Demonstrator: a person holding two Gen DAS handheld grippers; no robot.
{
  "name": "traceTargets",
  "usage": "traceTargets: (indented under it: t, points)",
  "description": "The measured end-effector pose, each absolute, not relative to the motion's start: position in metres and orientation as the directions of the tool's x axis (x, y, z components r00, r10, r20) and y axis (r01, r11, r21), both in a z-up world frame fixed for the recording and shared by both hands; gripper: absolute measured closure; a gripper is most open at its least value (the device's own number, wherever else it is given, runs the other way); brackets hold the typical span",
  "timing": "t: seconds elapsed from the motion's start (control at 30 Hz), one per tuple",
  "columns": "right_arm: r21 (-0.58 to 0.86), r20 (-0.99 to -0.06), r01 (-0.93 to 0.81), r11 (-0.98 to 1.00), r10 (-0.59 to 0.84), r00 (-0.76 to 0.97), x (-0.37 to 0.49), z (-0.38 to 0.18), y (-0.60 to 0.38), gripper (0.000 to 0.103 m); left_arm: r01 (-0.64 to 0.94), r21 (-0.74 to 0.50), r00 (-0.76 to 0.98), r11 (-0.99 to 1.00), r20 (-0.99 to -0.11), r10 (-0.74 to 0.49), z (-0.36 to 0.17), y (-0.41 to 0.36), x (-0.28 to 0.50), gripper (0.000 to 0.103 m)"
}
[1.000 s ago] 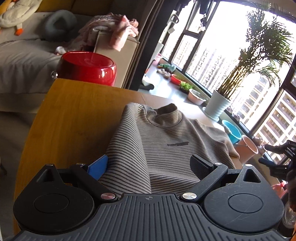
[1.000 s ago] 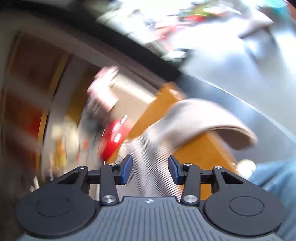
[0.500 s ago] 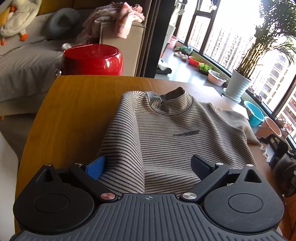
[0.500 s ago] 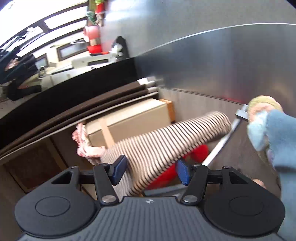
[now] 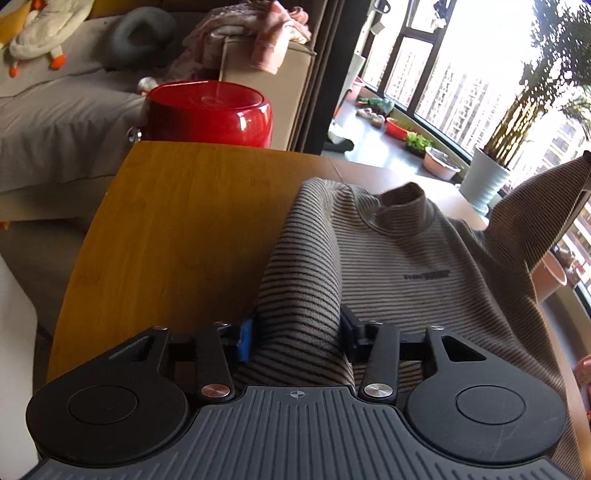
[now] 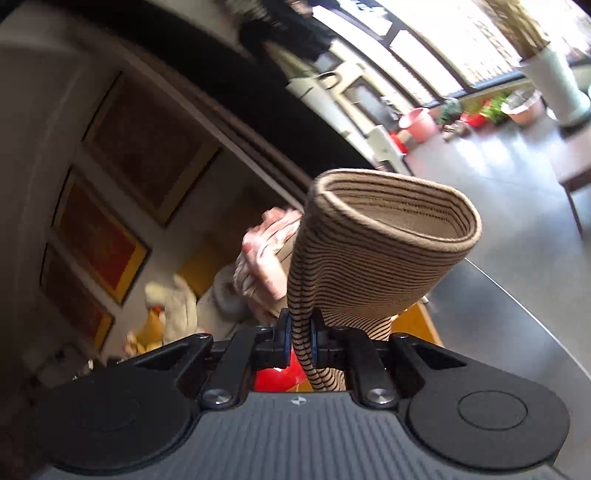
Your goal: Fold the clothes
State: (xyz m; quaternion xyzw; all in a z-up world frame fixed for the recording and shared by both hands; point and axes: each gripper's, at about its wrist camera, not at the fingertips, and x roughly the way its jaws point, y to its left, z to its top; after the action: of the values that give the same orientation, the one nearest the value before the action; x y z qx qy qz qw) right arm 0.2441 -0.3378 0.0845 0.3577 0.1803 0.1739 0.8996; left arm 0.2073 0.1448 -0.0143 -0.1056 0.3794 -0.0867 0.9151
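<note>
A beige striped sweater (image 5: 413, 258) lies face up on the wooden table (image 5: 177, 221), collar pointing away from me. Its left sleeve (image 5: 299, 295) is folded down along the body, and my left gripper (image 5: 297, 330) is shut on it near the cuff. In the right wrist view my right gripper (image 6: 299, 341) is shut on the other sleeve (image 6: 369, 266), whose open cuff stands up in the air. That raised sleeve (image 5: 532, 221) shows at the right edge of the left wrist view.
A red glossy stool (image 5: 207, 110) stands just past the table's far edge, with a sofa (image 5: 55, 118) behind it carrying pink clothes (image 5: 255, 33). Plant pots (image 5: 484, 181) and basins line the window at the right.
My left gripper has closed from wide open onto the left sleeve. My right gripper has shut on the right sleeve and swung it upward, so the cuff now stands in the air.
</note>
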Motion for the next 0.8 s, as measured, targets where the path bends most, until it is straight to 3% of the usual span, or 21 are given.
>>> traceTargets:
  t: [0.13, 0.27, 0.4, 0.47, 0.6, 0.77, 0.8]
  points:
    - [0.518, -0.309, -0.298, 0.801, 0.501, 0.808, 0.263, 0.111, -0.237, 0.094, 0.016, -0.304, 0.743, 0.953, -0.633, -0.214, -0.011, 0.174, 0.214, 0.060]
    - [0.346, -0.470, -0.385, 0.856, 0.513, 0.718, 0.269, 0.085, -0.153, 0.091, -0.008, -0.347, 0.749, 0.938, -0.624, -0.224, -0.014, 0.193, 0.216, 0.057]
    - [0.274, -0.580, -0.472, 0.838, 0.535, 0.614, 0.252, 0.064, -0.104, 0.067, -0.028, -0.383, 0.750, 0.923, -0.619, -0.234, -0.018, 0.205, 0.217, 0.052]
    - [0.257, -0.577, -0.500, 0.827, 0.546, 0.608, 0.233, 0.069, -0.100, 0.065, -0.035, -0.399, 0.751, 0.916, -0.616, -0.240, -0.019, 0.210, 0.217, 0.051]
    - [0.220, -0.561, -0.398, 0.891, 0.449, 0.695, 0.235, 0.070, -0.137, 0.065, -0.033, -0.401, 0.750, 0.915, -0.615, -0.243, -0.020, 0.211, 0.216, 0.050]
    - [0.213, -0.662, -0.151, 0.965, 0.256, 0.704, 0.252, 0.009, -0.203, 0.067, -0.037, -0.391, 0.746, 0.920, -0.623, -0.235, -0.015, 0.211, 0.215, 0.048]
    - [0.230, -0.664, -0.117, 0.966, 0.244, 0.707, 0.251, -0.003, -0.216, 0.062, -0.038, -0.389, 0.746, 0.920, -0.624, -0.233, -0.014, 0.211, 0.215, 0.048]
